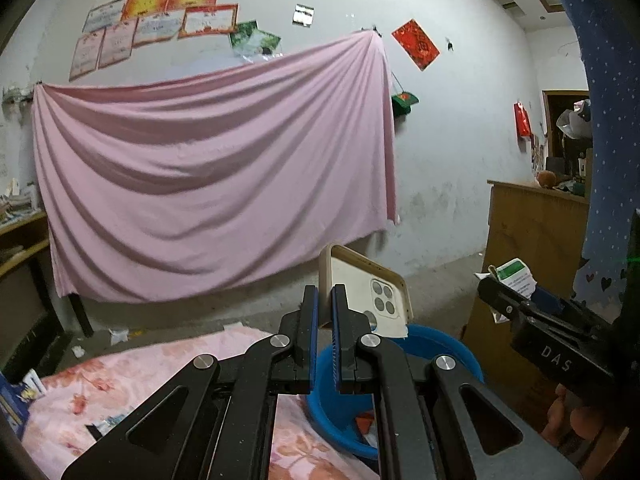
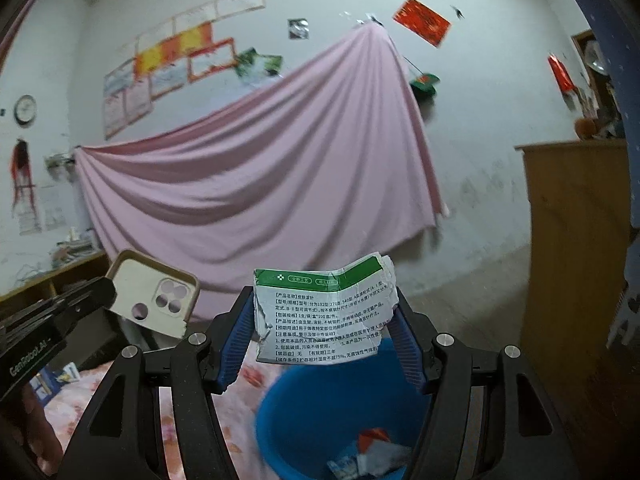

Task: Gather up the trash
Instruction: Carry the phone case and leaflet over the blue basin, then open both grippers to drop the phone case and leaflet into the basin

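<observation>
We see the left gripper (image 1: 325,300) clamped tight on a beige rubber phone case (image 1: 362,292), at twelve o'clock above the blue plastic basin (image 2: 304,412). The right gripper (image 2: 326,312), jaws half spread, pinches a torn green-and-white printed carton (image 2: 324,312) above it.

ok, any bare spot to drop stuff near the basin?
Floral bedspread left of the blue basin is mostly bare. Basin floor already holds scraps. Above it is crowded: left gripper with phone case, right gripper with torn carton.
</observation>
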